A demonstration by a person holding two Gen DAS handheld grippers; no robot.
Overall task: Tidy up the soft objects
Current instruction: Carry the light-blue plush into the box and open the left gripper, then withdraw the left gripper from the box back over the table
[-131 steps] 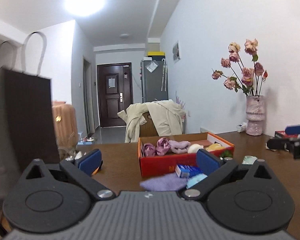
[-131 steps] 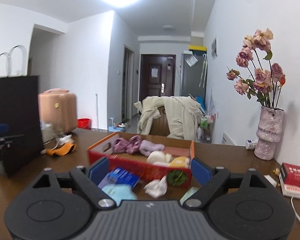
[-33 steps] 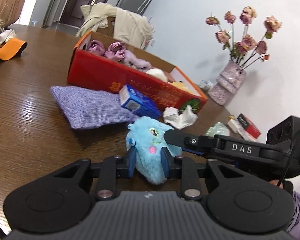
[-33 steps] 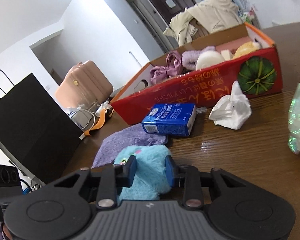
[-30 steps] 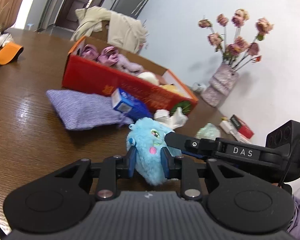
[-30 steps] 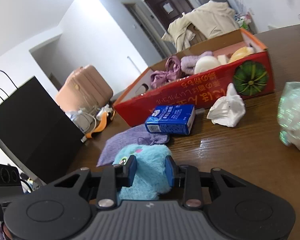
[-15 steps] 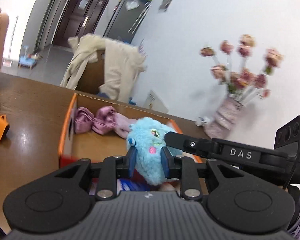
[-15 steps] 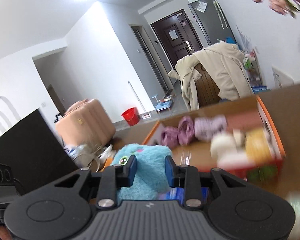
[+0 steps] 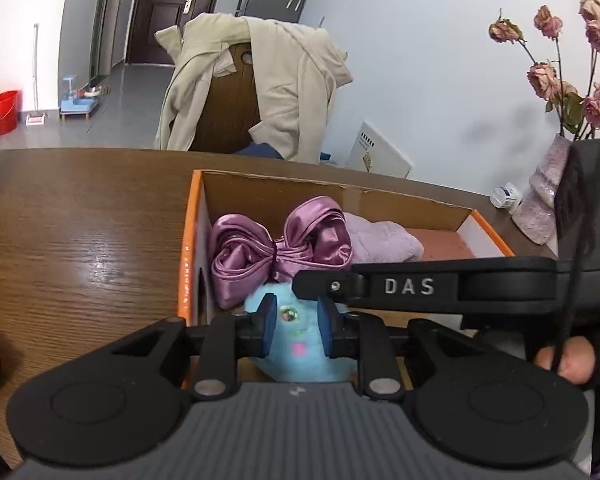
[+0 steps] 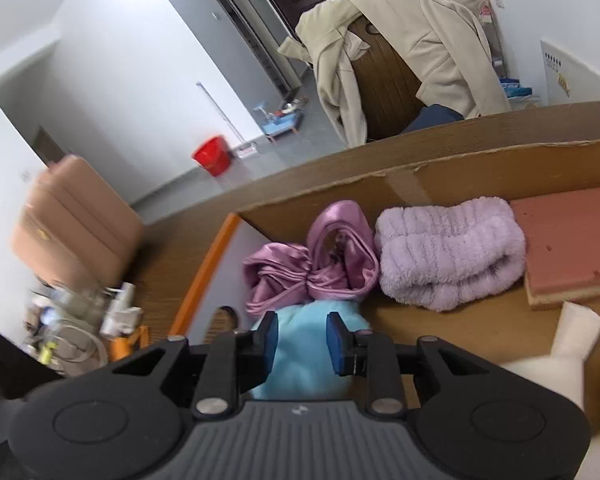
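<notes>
Over the left end of the cardboard box (image 9: pixel 198 216), in the left wrist view, the left gripper (image 9: pixel 296 326) has its jaws pressed narrow on both sides of the blue plush toy (image 9: pixel 296 344), whose eye and pink spot face the camera. The toy is inside the box, just in front of the purple satin bow (image 9: pixel 278 252), and a lilac towel (image 9: pixel 380 242) lies right of the bow. The box stands on the brown desk (image 9: pixel 80 220). The right gripper's finger, marked DAS, reaches to the toy from the right. From the right wrist view, the right gripper (image 10: pixel 302 342) also holds the blue plush toy (image 10: pixel 304 360) between its narrow jaws, near the box's left wall. Behind the toy is the satin bow (image 10: pixel 312 264), then the lilac towel (image 10: pixel 448 252) and a pink sponge (image 10: pixel 568 240) to the right.
</notes>
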